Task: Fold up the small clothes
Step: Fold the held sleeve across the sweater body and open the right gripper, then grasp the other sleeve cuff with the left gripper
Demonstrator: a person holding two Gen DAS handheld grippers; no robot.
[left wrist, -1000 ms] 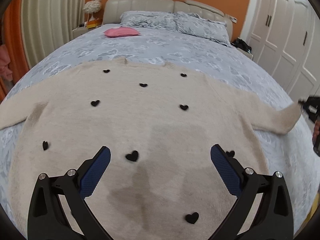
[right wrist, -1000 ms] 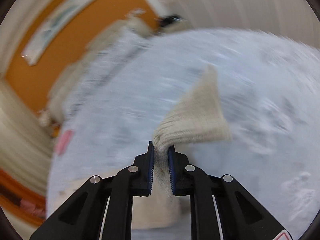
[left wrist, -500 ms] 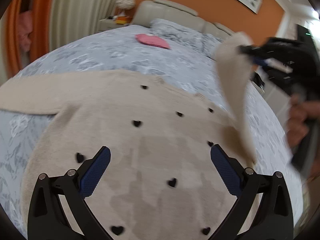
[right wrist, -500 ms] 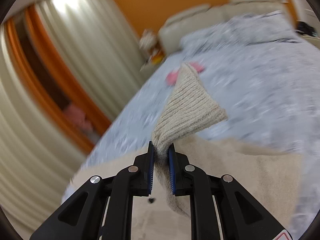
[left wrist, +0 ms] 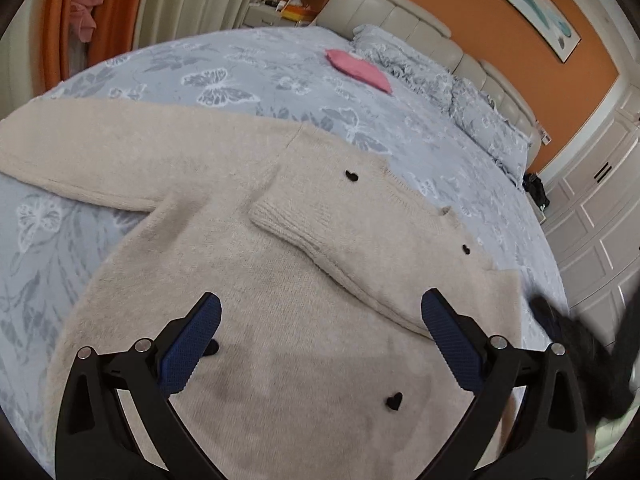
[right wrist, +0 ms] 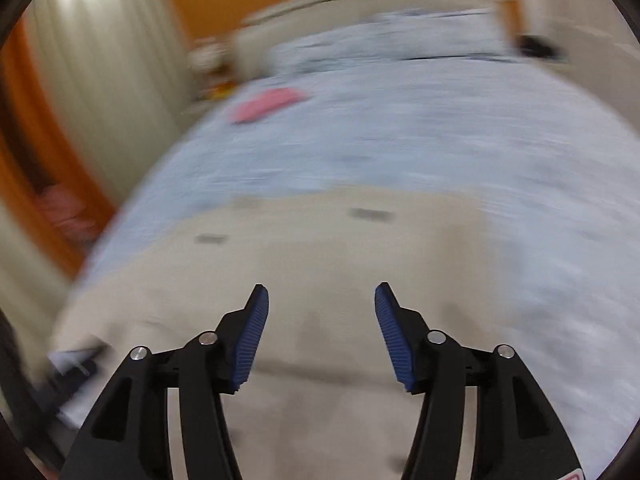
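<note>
Left wrist view: we see the beige sweater [left wrist: 248,264] spread flat on the bed [left wrist: 240,64], its body marked with small black hearts. One sleeve [left wrist: 344,248] lies folded diagonally across the chest, its ribbed cuff near the centre; the other sleeve [left wrist: 80,152] is extended sideways over the bedspread. We hold the left gripper [left wrist: 320,340] above the lower body of the garment with the jaws wide and empty, probably positioned to reach the extended sleeve. A pink cushion [left wrist: 360,70] rests farther up the bed, near the pillows [left wrist: 452,84].

Right wrist view, blurred by motion: the right gripper [right wrist: 320,332] hovers over the sweater with the jaws wide, holding nothing. We judge the first sleeve fold complete.
</note>
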